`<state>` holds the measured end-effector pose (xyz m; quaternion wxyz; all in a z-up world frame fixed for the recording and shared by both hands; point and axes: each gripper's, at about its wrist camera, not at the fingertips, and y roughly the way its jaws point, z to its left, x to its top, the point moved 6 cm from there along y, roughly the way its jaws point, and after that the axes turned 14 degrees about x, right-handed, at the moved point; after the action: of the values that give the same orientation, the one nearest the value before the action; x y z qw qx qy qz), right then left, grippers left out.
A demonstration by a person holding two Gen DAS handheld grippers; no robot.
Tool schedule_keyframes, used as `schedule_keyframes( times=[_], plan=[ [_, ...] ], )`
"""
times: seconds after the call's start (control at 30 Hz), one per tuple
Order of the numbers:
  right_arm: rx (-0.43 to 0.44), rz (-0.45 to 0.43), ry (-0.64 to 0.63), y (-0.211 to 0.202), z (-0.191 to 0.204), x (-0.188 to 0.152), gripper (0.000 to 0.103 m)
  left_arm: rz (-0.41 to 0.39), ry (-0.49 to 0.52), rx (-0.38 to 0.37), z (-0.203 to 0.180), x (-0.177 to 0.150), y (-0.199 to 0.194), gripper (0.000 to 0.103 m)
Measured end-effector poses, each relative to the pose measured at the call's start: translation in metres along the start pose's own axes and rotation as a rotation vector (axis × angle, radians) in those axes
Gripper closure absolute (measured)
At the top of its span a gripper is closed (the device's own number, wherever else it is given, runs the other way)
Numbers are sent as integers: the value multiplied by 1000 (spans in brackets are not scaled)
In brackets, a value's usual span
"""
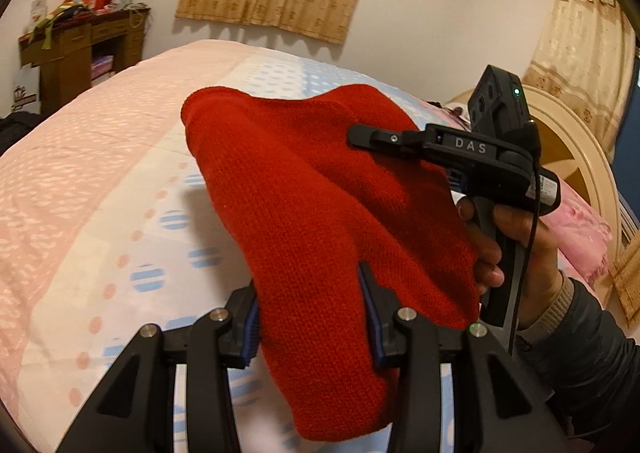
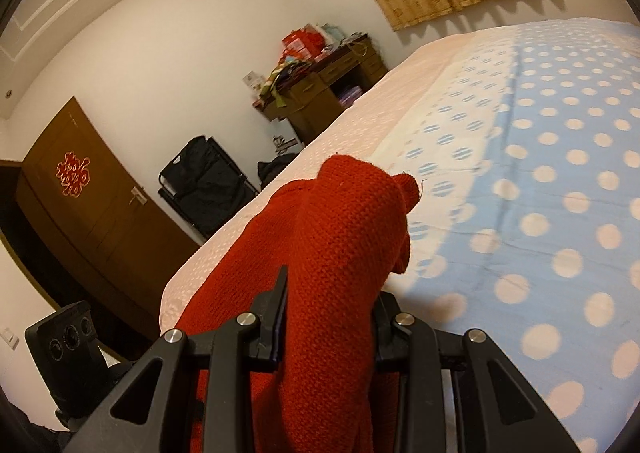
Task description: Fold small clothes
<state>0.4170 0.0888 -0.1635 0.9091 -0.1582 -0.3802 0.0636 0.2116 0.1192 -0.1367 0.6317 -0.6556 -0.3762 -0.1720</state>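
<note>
A red knitted garment [image 1: 304,213] hangs bunched above the bed [image 1: 100,189]. My left gripper [image 1: 310,317] is shut on its near edge, with the knit pinched between the blue-padded fingers [image 1: 370,313]. My right gripper [image 1: 362,135] comes in from the right in the left wrist view and grips the garment's far edge. In the right wrist view the right gripper [image 2: 330,313] is shut on the red knit [image 2: 340,229], which bulges up between its fingers. The garment is lifted off the sheet.
The bed has a pink, white and blue dotted sheet [image 2: 540,193]. A wooden desk [image 1: 80,49] with clutter stands against the far wall. A headboard [image 1: 568,141] and pink pillow [image 1: 580,237] lie right. A brown door [image 2: 80,197] and black folding chair [image 2: 204,181] stand beyond the bed.
</note>
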Motion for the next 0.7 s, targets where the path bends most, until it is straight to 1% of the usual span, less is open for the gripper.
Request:
schedule_keyframes(
  times=[0.37,0.7],
  plan=[
    [39,101,-28,64,18,4,71,-6,-53,63,24,-4,1,60],
    [50,175,-10,102,10,-6,71,23,-70,93,41,-17,5,60]
  ],
)
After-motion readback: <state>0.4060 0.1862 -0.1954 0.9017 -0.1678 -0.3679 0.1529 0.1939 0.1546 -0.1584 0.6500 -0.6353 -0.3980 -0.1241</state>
